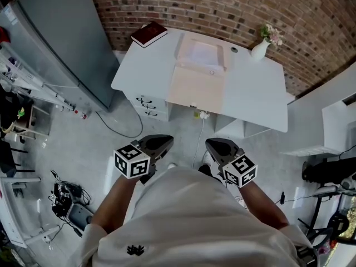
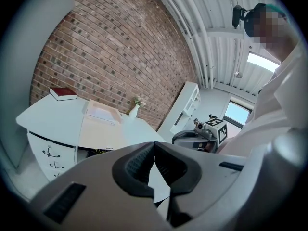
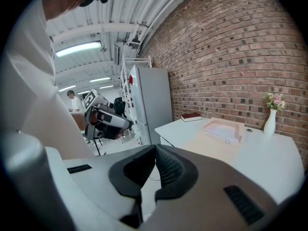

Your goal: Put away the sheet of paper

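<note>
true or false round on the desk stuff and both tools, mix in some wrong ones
1. The red book lies at the desk's far left corner. True.
2. The left tool has its jaws together with nothing between them. True.
3. The right tool holds the book. False: its jaws are together and empty.
4. The vase lies tipped over. False: it stands upright on the desk.
5. The tray sits on the floor. False: it sits on the desk.
</note>
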Demonstrator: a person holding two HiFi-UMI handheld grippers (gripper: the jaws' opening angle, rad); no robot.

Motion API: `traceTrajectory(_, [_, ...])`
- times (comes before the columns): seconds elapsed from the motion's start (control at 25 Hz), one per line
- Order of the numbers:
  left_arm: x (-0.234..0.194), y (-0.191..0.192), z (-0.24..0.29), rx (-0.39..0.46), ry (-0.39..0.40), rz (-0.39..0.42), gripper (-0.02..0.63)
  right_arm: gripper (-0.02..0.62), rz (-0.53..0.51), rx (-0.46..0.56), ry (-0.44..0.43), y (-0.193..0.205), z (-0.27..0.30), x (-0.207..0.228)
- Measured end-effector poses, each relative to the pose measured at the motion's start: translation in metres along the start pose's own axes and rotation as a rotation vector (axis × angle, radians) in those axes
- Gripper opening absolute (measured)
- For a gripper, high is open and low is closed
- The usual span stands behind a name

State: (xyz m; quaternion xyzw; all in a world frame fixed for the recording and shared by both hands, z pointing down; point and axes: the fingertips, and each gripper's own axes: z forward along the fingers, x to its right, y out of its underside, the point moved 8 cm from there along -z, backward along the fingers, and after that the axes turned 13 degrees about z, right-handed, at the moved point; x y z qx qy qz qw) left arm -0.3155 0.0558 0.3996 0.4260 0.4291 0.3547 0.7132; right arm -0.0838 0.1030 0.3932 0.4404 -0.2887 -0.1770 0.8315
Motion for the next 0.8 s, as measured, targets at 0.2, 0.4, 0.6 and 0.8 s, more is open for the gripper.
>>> traceTrajectory(0.2, [0.003,0.005,-0.002,-0.001,-0.001,-0.003,0.025,0.028,-0.001,0.0,-0.003,0.003,0.0,-0.004])
traceTrajectory(0.4, [0.005,0.007,-0.002,-0.004,0.0,-0.003,0.025,0.028,-0.001,-0.006,-0.004,0.007,-0.001,-0.007])
traceTrajectory(0.6, [0.006,0.01,-0.001,-0.008,0.003,-0.003,0.025,0.028,-0.003,-0.01,-0.005,0.009,0.0,-0.008])
traceTrajectory(0.8, [0.002,0.011,0.001,-0.016,0.001,0.012,0.025,0.028,-0.007,-0.01,-0.005,0.011,0.004,-0.006])
